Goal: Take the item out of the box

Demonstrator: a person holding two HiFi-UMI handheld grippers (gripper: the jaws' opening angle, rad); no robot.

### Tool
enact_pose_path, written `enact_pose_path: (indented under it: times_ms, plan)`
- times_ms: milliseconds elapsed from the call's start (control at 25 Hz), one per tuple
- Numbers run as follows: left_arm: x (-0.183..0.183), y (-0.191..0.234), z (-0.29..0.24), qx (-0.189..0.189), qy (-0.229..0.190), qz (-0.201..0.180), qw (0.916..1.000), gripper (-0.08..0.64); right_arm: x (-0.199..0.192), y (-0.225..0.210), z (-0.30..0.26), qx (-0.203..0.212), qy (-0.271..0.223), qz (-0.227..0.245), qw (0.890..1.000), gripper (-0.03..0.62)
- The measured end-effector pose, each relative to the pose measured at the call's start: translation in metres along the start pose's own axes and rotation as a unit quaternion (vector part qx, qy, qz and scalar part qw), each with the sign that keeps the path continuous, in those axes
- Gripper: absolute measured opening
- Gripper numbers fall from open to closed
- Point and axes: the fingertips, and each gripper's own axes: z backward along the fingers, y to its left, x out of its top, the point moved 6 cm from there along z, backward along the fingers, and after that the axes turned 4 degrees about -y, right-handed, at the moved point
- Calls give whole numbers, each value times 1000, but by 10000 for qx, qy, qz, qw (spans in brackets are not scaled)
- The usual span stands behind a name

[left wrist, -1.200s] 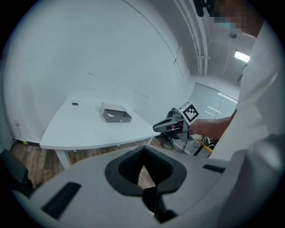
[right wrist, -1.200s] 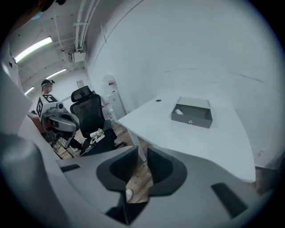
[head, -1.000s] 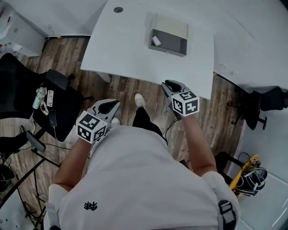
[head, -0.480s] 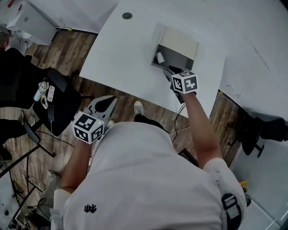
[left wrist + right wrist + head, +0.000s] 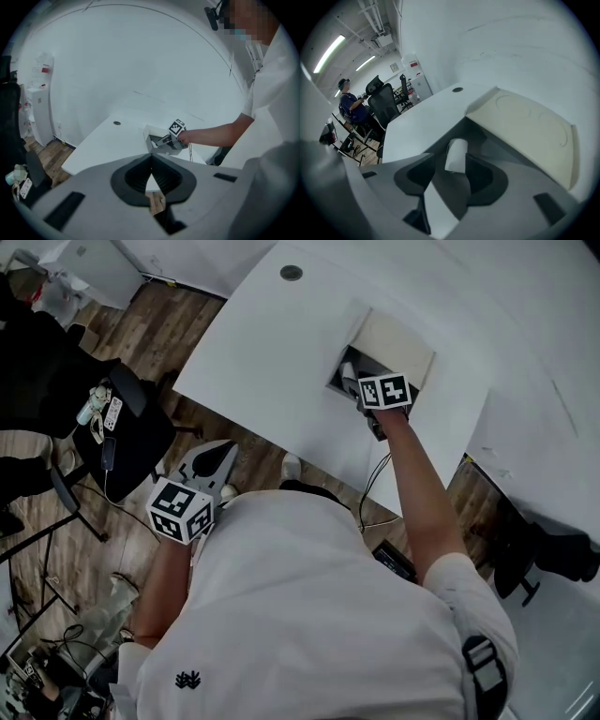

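A grey open box (image 5: 398, 341) with its cream lid (image 5: 529, 124) folded back stands on the white table (image 5: 272, 352). Inside it lies a small white roll (image 5: 456, 154), which shows in the head view too (image 5: 349, 371). My right gripper (image 5: 453, 160) reaches into the box with its jaws opening. The roll sits between the tips, and the pads do not press on it. Its marker cube (image 5: 384, 392) covers the tips in the head view. My left gripper (image 5: 221, 457) hangs shut and empty off the table's near edge, over the wood floor.
A round cable hole (image 5: 292, 273) sits in the table's far part. A black office chair (image 5: 122, 427) at the left carries a phone and small items. A person (image 5: 350, 105) sits far off among other chairs. Cables hang below the table's edge (image 5: 375, 493).
My right gripper went from the table's near edge forward into the box, and its jaws spread around the white roll. The left gripper stayed low by my body.
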Motion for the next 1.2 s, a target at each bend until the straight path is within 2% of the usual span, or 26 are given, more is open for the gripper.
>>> enact_pose_path:
  times_ms: [280, 600, 960, 1200]
  plan:
    - [-3, 4, 6, 356, 27, 157, 9992, 6, 3, -14, -27, 53, 328, 54, 9994, 210]
    - [-8, 7, 12, 485, 68, 193, 9986, 6, 3, -16, -44, 91, 521, 69, 9986, 199]
    - [-9, 15, 27, 534, -31, 152, 9985, 6, 4, -32, -28, -203, 290, -180, 9992, 173]
    - [-14, 20, 42, 363, -6, 81, 9993, 6, 9, -26, 4, -455, 49, -180, 9988, 172]
